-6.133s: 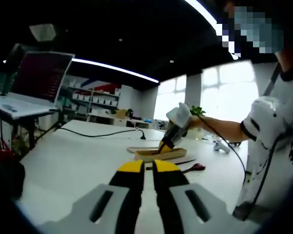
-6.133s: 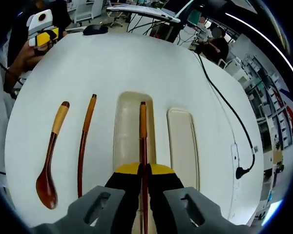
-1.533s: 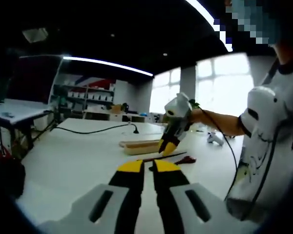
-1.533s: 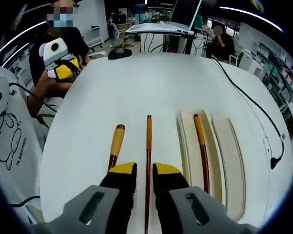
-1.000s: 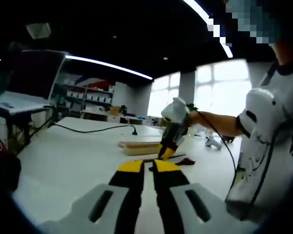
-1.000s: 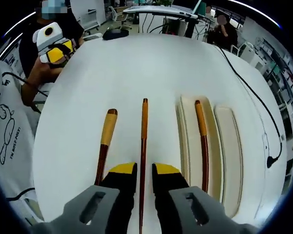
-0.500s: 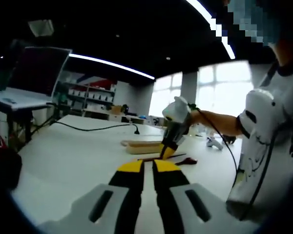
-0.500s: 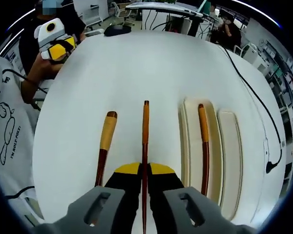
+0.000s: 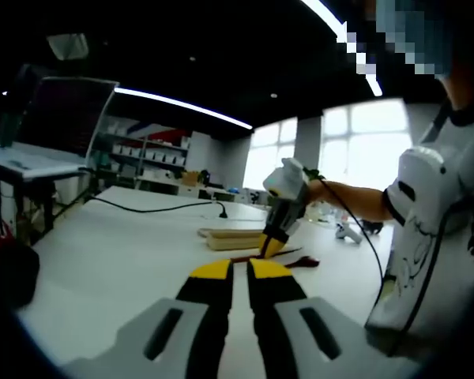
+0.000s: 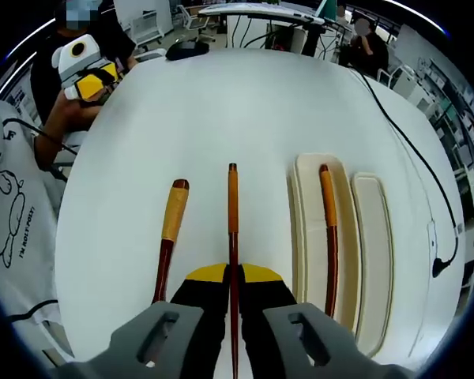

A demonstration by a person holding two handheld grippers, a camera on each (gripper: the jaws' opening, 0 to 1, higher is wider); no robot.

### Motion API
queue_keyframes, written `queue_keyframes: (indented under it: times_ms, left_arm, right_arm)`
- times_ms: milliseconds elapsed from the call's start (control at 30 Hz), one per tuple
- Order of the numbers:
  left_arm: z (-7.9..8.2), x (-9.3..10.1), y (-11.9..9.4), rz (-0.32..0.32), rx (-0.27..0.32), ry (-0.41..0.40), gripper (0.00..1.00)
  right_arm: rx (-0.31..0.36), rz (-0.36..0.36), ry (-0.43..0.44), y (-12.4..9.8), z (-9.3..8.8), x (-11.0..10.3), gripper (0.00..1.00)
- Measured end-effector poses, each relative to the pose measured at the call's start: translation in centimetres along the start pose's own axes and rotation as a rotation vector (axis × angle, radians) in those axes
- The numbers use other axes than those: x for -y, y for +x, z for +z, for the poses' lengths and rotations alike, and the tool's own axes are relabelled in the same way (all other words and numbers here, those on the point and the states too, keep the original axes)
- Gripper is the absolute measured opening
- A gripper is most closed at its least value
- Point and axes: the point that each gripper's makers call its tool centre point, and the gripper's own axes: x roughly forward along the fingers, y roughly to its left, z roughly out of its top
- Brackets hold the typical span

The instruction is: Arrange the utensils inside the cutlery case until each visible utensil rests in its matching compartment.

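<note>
Since half a second ago little has shifted: the right gripper point(image 10: 232, 276) stays clamped on the loose chopstick point(image 10: 233, 207), fingers point(image 10: 209, 278) closed on the stick's near end. The stick's long axis runs straight ahead along the jaws, parallel to the cutlery case point(image 10: 308, 237), which lies just to the right on the bench point(image 10: 221, 103). A second chopstick point(image 10: 329, 229) is already seated in the case's left compartment, same heading. The spoon point(image 10: 170, 229) lies on the bench just left of the held stick. A sideways carry to the right is what the placement appears to need, no rotation. The left gripper point(image 9: 233, 272) is held well back, fingers together on nothing; whether fully shut is hard to judge.
</note>
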Motion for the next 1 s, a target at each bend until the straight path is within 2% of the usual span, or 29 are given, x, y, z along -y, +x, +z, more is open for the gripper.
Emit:
queue_keyframes:
  times_ms: [133,367,767,1000]
  left_arm:
    - [0.2,0.1,-0.1,0.000,0.010,-0.003,0.07]
    - [-0.3,0.7,0.7,-0.017,-0.003,-0.001,0.07]
    - [-0.2,0.5,0.5,-0.012,-0.003,0.002,0.07]
    - [-0.3,0.6,0.6,-0.015,-0.009,0.002,0.07]
  right_arm:
    - [0.004,-0.001,0.028,-1.2,-0.3,0.1,0.02]
    - [0.026,-0.016,0.058,-2.2,-0.2,0.6,0.01]
    - [0.056,-0.062,0.044,-3.4,0.5,1.8,0.01]
    - [0.087,-0.112,0.028,-4.6,1.4,3.4,0.01]
